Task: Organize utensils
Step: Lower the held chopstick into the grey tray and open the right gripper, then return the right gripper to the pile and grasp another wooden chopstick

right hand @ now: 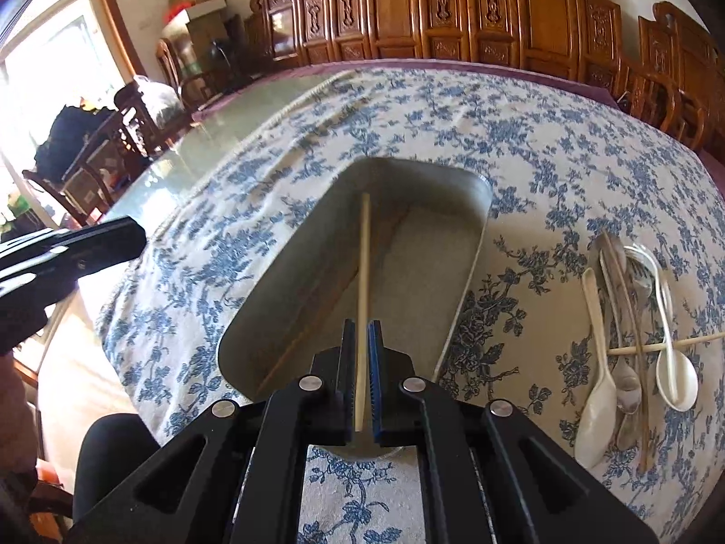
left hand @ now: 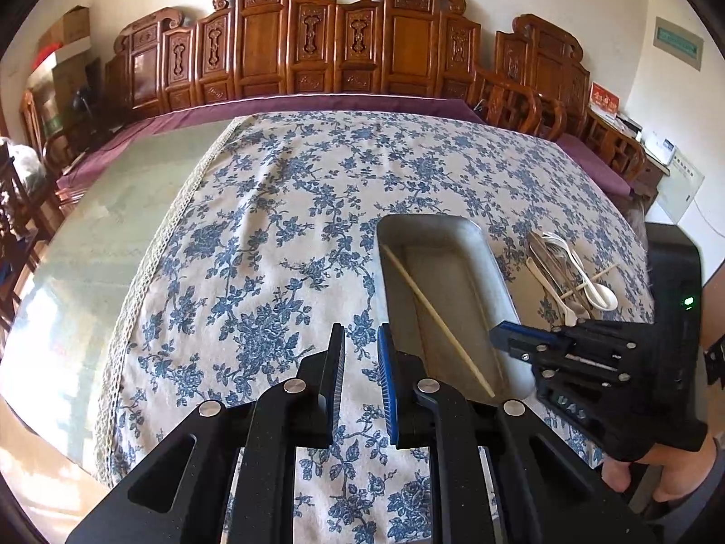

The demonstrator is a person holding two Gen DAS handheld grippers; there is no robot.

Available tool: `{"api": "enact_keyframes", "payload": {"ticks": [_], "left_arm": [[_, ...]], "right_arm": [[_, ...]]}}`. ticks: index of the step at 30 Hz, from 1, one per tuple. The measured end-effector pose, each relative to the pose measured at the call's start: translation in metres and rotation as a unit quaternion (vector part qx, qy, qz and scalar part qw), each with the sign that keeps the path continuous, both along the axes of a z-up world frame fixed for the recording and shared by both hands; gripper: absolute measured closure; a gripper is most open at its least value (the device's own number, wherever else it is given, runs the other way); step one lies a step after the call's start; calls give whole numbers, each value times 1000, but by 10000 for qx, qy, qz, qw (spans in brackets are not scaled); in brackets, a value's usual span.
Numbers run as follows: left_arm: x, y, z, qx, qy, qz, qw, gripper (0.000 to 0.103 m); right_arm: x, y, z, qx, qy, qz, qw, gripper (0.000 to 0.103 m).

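Note:
A grey metal tray lies on the floral tablecloth. A pale wooden chopstick lies lengthwise in it. My right gripper is over the tray's near end, its jaws narrowly apart around the chopstick's near end; whether they pinch it I cannot tell. My left gripper is open and empty over the cloth, left of the tray; it also shows in the right wrist view. A pile of utensils lies right of the tray: white spoons, metal spoons, chopsticks.
The floral tablecloth covers most of a glass-topped table. Carved wooden chairs line the far side. Cardboard boxes stand at the back left.

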State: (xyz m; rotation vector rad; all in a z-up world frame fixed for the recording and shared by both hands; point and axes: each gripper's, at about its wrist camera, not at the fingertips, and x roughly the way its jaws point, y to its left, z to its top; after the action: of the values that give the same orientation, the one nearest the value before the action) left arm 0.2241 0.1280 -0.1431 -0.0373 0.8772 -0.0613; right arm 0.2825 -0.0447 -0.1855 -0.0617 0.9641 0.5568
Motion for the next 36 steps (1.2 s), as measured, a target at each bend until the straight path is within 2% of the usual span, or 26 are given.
{"api": "enact_keyframes", "payload": {"ticks": [4, 8, 13, 16, 24, 29, 36], "left_arm": [[-3, -10, 3, 24, -52, -99, 9999, 88], [-7, -21, 7, 77, -139, -177, 9997, 80], [-7, -43, 9, 87, -178, -300, 9994, 72], [-3, -59, 7, 59, -165, -396, 9991, 67], [0, -102, -2, -11, -81, -651, 9978, 66], [-2, -122, -9, -32, -6, -757, 9971, 66], [1, -148, -24, 21, 159, -902, 9958, 66]], "right_arm": [[-8, -19, 14, 42, -250, 32, 9997, 96], [-11, -49, 24, 73, -436, -42, 9990, 96], [-12, -96, 27, -218, -736, -247, 9967, 93], [-12, -129, 20, -352, -789, -426, 9953, 91], [-11, -189, -2, -399, -689, -875, 9930, 90], [-10, -198, -22, -476, -616, -957, 9924, 79], [-7, -205, -49, -428, -389, -962, 9937, 78]]}}
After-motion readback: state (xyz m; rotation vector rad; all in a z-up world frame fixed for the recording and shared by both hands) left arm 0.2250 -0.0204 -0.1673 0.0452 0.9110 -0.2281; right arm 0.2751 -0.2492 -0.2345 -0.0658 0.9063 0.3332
